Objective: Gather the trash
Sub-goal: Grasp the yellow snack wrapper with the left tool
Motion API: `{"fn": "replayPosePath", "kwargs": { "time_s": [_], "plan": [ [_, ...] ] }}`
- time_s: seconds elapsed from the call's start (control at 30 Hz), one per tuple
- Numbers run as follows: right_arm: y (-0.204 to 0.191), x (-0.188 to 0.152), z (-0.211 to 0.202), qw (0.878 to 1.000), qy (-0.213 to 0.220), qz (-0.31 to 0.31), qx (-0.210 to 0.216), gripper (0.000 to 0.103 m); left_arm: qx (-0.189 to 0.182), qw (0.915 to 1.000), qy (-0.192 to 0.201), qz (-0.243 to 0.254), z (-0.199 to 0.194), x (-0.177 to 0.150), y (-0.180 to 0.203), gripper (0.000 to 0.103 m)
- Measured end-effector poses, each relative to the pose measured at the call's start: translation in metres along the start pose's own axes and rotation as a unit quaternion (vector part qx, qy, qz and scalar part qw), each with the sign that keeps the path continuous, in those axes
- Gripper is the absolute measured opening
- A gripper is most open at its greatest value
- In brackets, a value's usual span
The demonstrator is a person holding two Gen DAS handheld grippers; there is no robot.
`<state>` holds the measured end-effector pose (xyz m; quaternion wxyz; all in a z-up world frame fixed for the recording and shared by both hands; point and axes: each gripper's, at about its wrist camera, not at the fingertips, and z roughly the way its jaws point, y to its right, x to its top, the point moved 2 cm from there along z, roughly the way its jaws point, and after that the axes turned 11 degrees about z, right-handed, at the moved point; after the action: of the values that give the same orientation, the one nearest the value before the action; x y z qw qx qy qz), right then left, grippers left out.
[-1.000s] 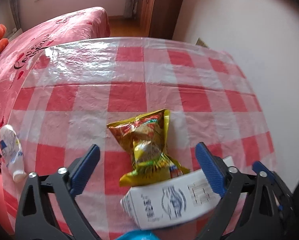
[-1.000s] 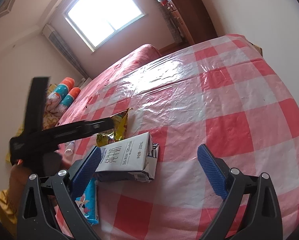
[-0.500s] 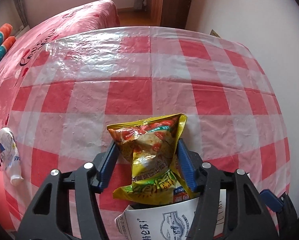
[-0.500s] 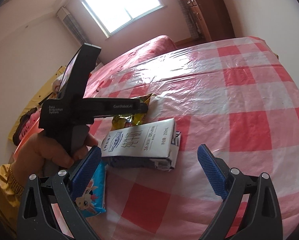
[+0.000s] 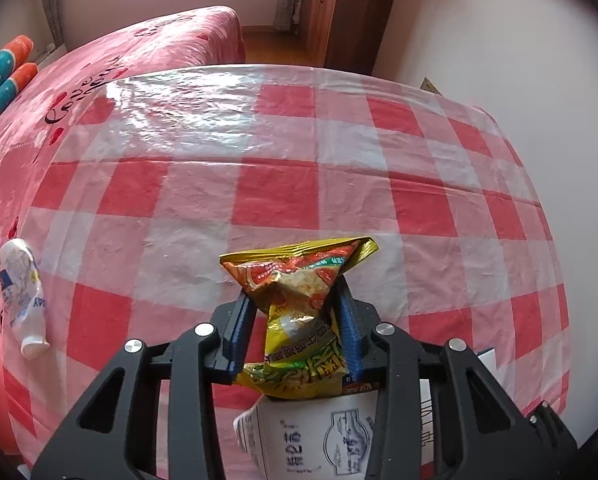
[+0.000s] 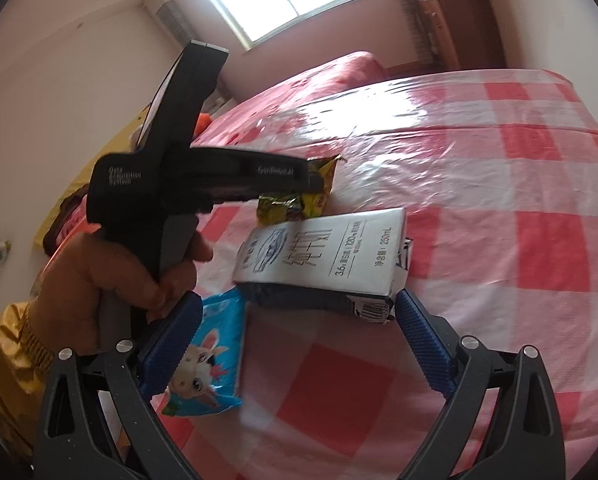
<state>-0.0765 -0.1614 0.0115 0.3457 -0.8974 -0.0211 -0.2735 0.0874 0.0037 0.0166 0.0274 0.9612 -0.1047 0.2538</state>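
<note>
Your left gripper (image 5: 295, 320) is closing on the yellow snack bag (image 5: 299, 300); your right gripper (image 6: 295, 344) is wide apart, holding nothing.

Landmark is the milk carton (image 6: 323, 256) on the checked tablecloth (image 5: 299, 184): the snack bag lies just behind it, touching its far edge, with both blue pads already creasing the bag's middle. The blue wrapper (image 6: 207, 356) sits just beside the carton's near-left corner, by your right gripper's left finger. The white tube (image 5: 21, 300) lies well off to the carton's left, at the cloth's edge.
</note>
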Motion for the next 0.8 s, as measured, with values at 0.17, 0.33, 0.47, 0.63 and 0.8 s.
{"fn": "replayPosePath", "kwargs": {
  "time_s": [0.17, 0.33, 0.47, 0.63, 0.8],
  "plan": [
    [-0.007, -0.005, 0.004, 1.000, -0.011, -0.013, 0.011, 0.096, 0.002, 0.9998, 0.017, -0.011, -0.015, -0.004, -0.013, 0.036],
    [-0.018, -0.013, 0.010, 0.999, -0.023, -0.040, 0.013, 0.096, 0.003, 0.9994, 0.028, -0.020, -0.029, -0.012, -0.024, 0.035],
    [-0.028, -0.020, 0.017, 0.997, -0.036, -0.070, 0.018, 0.096, 0.002, 0.9990, 0.034, -0.030, -0.038, -0.020, -0.035, 0.034],
    [-0.042, -0.030, 0.030, 0.992, -0.053, -0.111, 0.021, 0.096, 0.002, 0.9986, 0.032, -0.042, -0.048, -0.038, -0.052, 0.034],
    [-0.057, -0.044, 0.046, 0.985, -0.077, -0.154, 0.012, 0.096, 0.002, 0.9983, 0.027, -0.051, -0.054, -0.053, -0.068, 0.034]
  ]
}}
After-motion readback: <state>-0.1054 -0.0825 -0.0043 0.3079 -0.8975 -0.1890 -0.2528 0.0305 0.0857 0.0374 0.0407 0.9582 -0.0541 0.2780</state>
